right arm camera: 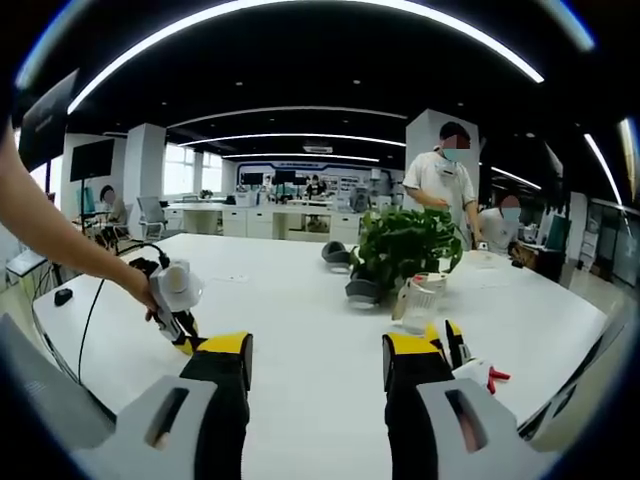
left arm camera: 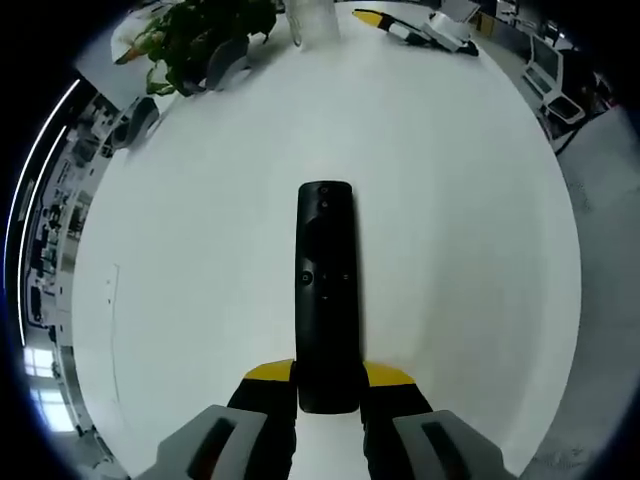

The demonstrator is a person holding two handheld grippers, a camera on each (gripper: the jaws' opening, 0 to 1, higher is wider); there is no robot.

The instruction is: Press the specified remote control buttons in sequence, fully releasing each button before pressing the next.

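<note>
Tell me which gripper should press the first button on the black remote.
Right, probably. The left gripper already flanks the near end of the slim black remote control on the white table, steadying it, while the right gripper is open and free.

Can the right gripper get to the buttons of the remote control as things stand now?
Probably yes. The remote control lies face up on the white table, only its near end between the left gripper jaws, so its buttons stay uncovered. The right gripper is open, raised over the table, with nothing between.
</note>
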